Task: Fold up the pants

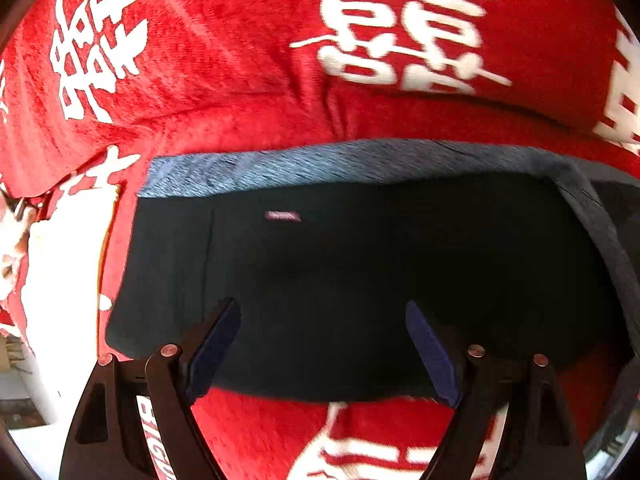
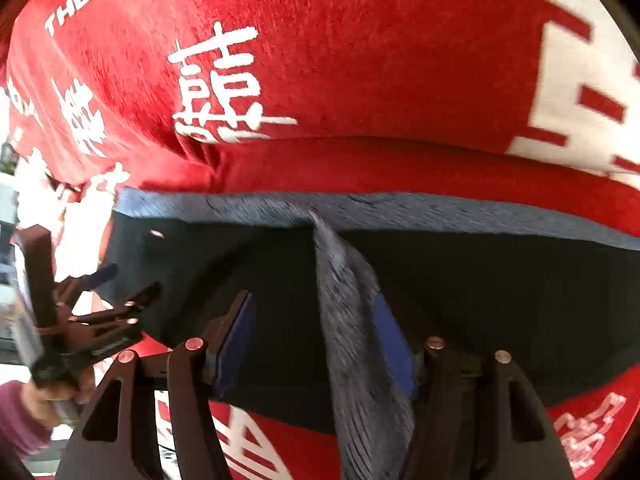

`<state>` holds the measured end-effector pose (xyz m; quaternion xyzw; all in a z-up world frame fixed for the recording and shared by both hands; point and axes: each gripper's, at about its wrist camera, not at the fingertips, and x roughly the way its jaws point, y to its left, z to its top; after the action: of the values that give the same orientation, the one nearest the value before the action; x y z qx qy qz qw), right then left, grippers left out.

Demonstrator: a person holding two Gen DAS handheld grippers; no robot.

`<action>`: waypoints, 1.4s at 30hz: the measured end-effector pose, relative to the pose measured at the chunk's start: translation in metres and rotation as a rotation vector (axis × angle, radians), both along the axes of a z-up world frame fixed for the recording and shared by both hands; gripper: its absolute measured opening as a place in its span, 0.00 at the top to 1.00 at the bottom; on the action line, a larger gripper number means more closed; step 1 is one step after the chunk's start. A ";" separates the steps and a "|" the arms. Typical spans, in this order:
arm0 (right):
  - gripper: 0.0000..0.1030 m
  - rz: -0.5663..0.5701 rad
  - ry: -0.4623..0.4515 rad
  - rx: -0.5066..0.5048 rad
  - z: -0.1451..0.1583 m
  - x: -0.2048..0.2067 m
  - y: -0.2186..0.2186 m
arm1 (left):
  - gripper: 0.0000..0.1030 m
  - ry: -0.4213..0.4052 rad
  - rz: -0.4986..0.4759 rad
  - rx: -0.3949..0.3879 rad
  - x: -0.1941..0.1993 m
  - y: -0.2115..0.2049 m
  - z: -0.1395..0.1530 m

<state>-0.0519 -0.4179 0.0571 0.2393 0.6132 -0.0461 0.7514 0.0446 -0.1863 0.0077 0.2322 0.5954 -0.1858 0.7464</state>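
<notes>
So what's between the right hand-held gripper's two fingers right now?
In the right wrist view, a grey fuzzy flap of the pants hangs between the open fingers of the right hand-held gripper, lying against one blue pad.

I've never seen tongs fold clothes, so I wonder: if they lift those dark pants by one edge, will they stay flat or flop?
Probably flop: the pants lie limp on the red blanket, and a grey strip of them already bends up beside the right tongs. The fuzzy grey lining should grip well. They look light.
</notes>
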 end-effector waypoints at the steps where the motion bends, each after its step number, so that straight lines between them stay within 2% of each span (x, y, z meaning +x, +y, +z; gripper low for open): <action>1: 0.35 -0.014 0.002 -0.005 0.002 -0.007 0.000 | 0.17 0.003 -0.016 -0.012 -0.007 -0.002 0.003; 11: 0.32 -0.134 0.028 -0.104 0.024 -0.072 0.022 | 0.17 0.028 -0.166 -0.074 -0.068 -0.009 0.025; 14: 0.32 -0.198 0.037 -0.104 0.025 -0.108 0.026 | 0.17 0.052 -0.218 -0.094 -0.086 -0.014 0.027; 17: 0.32 -0.311 0.060 -0.089 0.019 -0.162 0.023 | 0.17 0.082 -0.268 -0.134 -0.098 -0.021 0.030; 22: 0.32 -0.586 0.059 0.054 0.003 -0.281 0.013 | 0.17 0.177 -0.377 -0.185 -0.142 -0.059 0.027; 25: 0.32 -0.774 0.056 0.161 -0.015 -0.352 0.008 | 0.17 0.263 -0.398 -0.206 -0.164 -0.085 0.016; 28: 0.32 -0.903 0.031 0.271 -0.038 -0.401 0.007 | 0.17 0.324 -0.406 -0.202 -0.184 -0.112 -0.003; 31: 0.32 -0.957 -0.036 0.386 -0.058 -0.425 0.004 | 0.17 0.352 -0.413 -0.172 -0.204 -0.136 -0.017; 34: 0.32 -0.947 -0.106 0.513 -0.077 -0.430 0.001 | 0.17 0.353 -0.408 -0.163 -0.213 -0.145 -0.021; 37: 0.36 -0.911 -0.185 0.642 -0.084 -0.426 -0.001 | 0.17 0.350 -0.421 -0.143 -0.220 -0.151 -0.020; 40: 0.36 -0.864 -0.164 0.683 -0.092 -0.414 0.005 | 0.17 0.379 -0.418 -0.148 -0.222 -0.150 -0.020; 42: 0.36 -0.880 -0.147 0.711 -0.102 -0.415 0.008 | 0.17 0.412 -0.401 -0.162 -0.222 -0.147 -0.019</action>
<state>-0.4666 -0.4102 -0.0453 0.7129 0.3796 -0.1289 0.5754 -0.1778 -0.3336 -0.0118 0.2424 0.6600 -0.4196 0.5741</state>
